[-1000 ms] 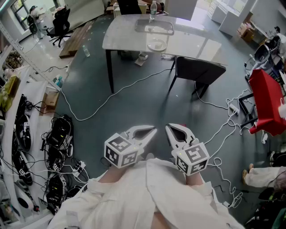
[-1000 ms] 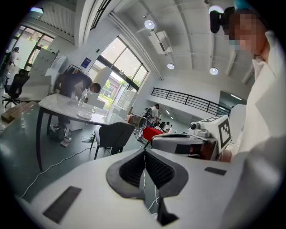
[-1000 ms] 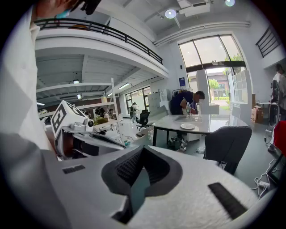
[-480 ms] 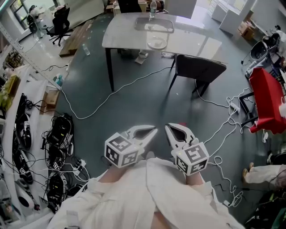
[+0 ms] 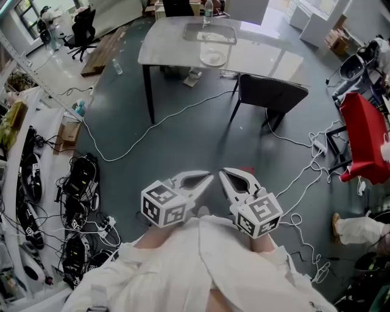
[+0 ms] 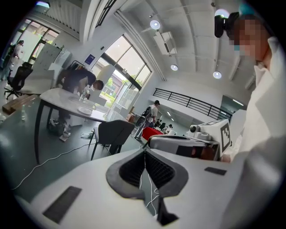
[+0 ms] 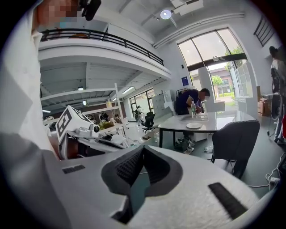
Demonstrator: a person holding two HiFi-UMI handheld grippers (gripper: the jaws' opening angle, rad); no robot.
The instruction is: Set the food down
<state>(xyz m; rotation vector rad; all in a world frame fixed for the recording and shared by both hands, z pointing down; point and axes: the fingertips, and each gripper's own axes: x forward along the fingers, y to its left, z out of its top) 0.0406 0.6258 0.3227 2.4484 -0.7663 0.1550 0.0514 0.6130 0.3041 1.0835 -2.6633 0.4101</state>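
— Where are the two claws?
— A person in a white coat [image 5: 201, 268] holds them low over the grey floor [image 5: 183, 140]. The left claw [image 5: 211, 177] and the right claw [image 5: 221, 172] are side by side with their tips nearly touching. Each claw's own view shows its ribbed pads pressed together with nothing between them.

— And the food?
— It cannot be made out. A white plate [image 5: 213, 59] sits on the pale table [image 5: 262, 61] well ahead of the claws, beside a clear tray [image 5: 210, 35] and a bottle [image 5: 209, 10]. The plate is too small in view to tell whether anything lies on it.

— What else is there?
— A dark chair [image 5: 271, 97] stands at the table's near side, and white cables [image 5: 152, 125] trail across the floor. In the right gripper view, another person [image 7: 191, 100] bends over the table.
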